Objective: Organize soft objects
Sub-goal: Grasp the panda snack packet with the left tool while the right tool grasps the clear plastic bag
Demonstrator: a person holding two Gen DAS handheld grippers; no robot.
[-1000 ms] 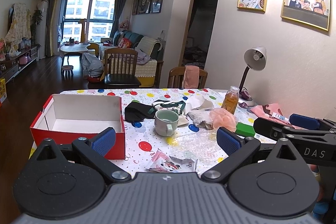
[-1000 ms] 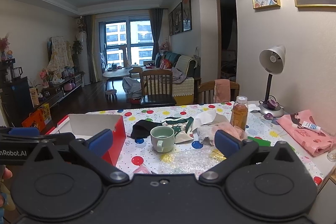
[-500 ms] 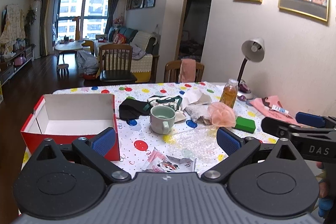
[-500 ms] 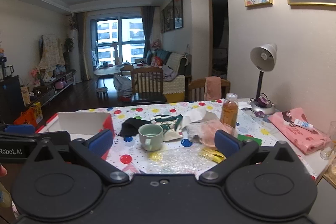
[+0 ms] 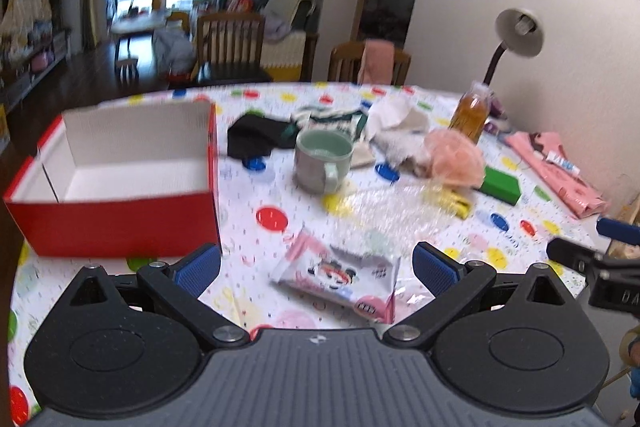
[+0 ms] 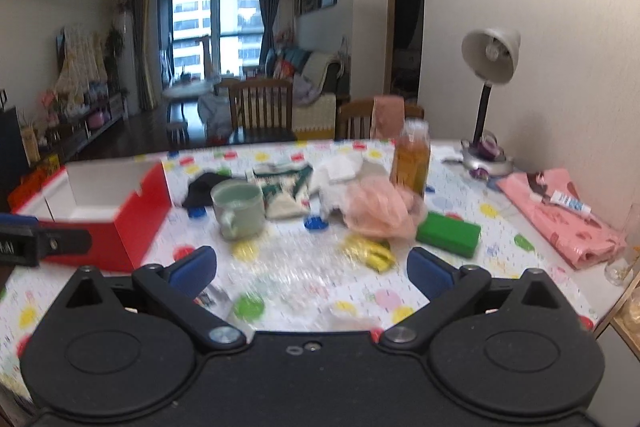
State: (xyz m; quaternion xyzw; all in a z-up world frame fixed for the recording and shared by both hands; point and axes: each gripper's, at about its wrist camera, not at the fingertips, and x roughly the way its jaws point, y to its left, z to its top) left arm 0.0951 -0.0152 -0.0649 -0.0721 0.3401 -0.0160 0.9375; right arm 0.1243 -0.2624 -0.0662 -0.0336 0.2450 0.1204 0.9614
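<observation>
An empty red box [image 5: 120,215] [image 6: 136,223] with a white inside stands at the table's left. Soft things lie in the middle: a black cloth [image 5: 252,139] [image 6: 202,189], a green-and-white cloth [image 5: 332,119] [image 6: 286,189], a white cloth [image 5: 396,131] [image 6: 340,171], a pink mesh puff [image 5: 454,159] [image 6: 380,207] and a green sponge [image 5: 500,183] [image 6: 448,233]. My left gripper [image 5: 316,269] is open and empty above a pink snack packet [image 5: 340,275]. My right gripper [image 6: 312,273] is open and empty above clear bubble wrap [image 6: 304,267].
A green mug [image 5: 324,163] [image 6: 238,209] stands mid-table. A juice bottle [image 5: 470,115] [image 6: 412,163], desk lamp [image 6: 490,95] and pink bag with a tube [image 6: 560,219] sit at the right by the wall. A yellow wrapper [image 6: 372,253] lies near the sponge. Chairs stand behind the table.
Both grippers have moved forward and tilted down over the table; the objects look larger and nearer. Both stay open and empty.
</observation>
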